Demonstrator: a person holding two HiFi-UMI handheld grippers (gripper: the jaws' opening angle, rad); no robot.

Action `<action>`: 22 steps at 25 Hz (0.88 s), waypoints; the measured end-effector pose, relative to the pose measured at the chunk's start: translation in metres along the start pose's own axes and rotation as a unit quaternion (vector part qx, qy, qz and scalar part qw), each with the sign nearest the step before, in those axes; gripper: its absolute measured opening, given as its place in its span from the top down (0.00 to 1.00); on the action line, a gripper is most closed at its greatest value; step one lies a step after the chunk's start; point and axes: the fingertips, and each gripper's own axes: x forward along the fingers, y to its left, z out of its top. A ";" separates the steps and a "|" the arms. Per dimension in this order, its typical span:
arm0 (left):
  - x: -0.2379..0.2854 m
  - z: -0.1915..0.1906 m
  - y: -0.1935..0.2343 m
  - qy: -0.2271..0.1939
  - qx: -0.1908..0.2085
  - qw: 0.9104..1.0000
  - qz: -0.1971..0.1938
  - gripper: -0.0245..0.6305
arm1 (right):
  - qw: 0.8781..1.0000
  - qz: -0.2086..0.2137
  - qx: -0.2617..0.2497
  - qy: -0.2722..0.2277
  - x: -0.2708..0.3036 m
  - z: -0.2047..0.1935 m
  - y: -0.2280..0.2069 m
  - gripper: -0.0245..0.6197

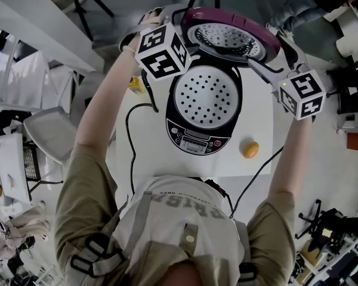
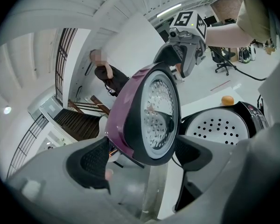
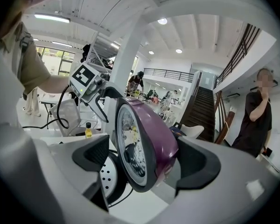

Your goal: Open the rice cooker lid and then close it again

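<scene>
The black rice cooker (image 1: 198,140) stands open on a white table (image 1: 259,121), and its perforated inner plate (image 1: 207,97) shows. Its purple lid (image 1: 230,37) stands raised at the back, metal inner face toward me. My left gripper (image 1: 170,18) straddles the lid's left edge and my right gripper (image 1: 280,43) its right edge. In the left gripper view the lid (image 2: 151,115) sits between the wide jaws of the left gripper (image 2: 142,157), with gaps at the pads. In the right gripper view the lid (image 3: 144,139) stands between the spread jaws of the right gripper (image 3: 144,160).
An orange ball (image 1: 250,149) lies on the table right of the cooker, and a small yellow bottle (image 1: 135,86) stands at its left. Black cables (image 1: 131,142) trail off the table's front. A white chair (image 1: 51,133) stands at the left. A person (image 3: 259,115) stands by the stairs.
</scene>
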 end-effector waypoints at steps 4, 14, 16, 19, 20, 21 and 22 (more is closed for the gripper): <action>-0.003 -0.002 -0.005 0.003 0.006 1.000 -0.004 0.27 | 1.000 0.004 -0.004 0.001 -0.002 -0.001 0.005 0.30; -0.013 -0.005 -0.017 0.011 0.018 1.000 -0.011 0.27 | 1.000 0.007 -0.017 0.012 -0.009 -0.005 0.019 0.30; -0.016 -0.006 -0.019 0.012 0.020 1.000 -0.012 0.27 | 1.000 0.008 -0.019 0.014 -0.011 -0.005 0.022 0.30; -0.021 -0.006 -0.024 0.014 0.023 1.000 -0.013 0.27 | 1.000 0.009 -0.021 0.017 -0.014 -0.006 0.028 0.30; -0.022 -0.007 -0.025 0.014 0.024 1.000 -0.013 0.27 | 1.000 0.010 -0.022 0.018 -0.015 -0.006 0.030 0.30; -0.024 -0.007 -0.027 0.015 0.025 0.999 -0.014 0.27 | 1.000 0.010 -0.023 0.019 -0.016 -0.007 0.032 0.30; -0.025 -0.008 -0.029 0.015 0.026 0.999 -0.015 0.27 | 0.999 0.011 -0.024 0.020 -0.017 -0.007 0.034 0.30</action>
